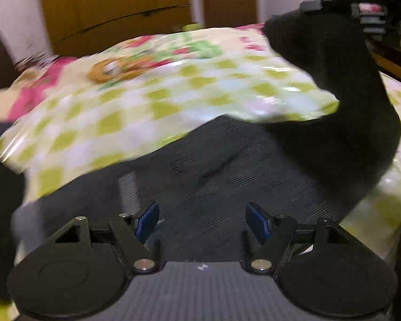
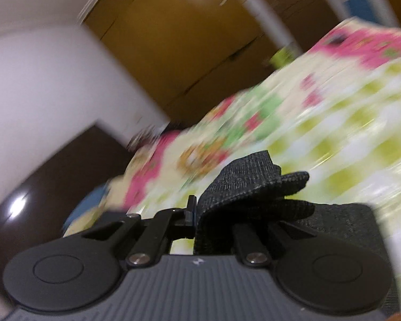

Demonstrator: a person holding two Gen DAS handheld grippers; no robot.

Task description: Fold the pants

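Spread over the bed, a checked floral sheet (image 1: 136, 112) is backed by wooden wardrobe doors (image 1: 115, 5). Dark grey pants (image 1: 214, 165) are laid across it near the left gripper (image 1: 202, 223), whose jaws are parted with nothing between them. One end of the garment is pinched in the clenched right gripper (image 2: 196, 215) and is held raised off the bed. A fold-over appears to be in hand; next, the lifted end should be carried across and aligned.

Dark grey pants (image 1: 214, 165), green-white checked, pink-flowered bedsheet (image 1: 147, 101).
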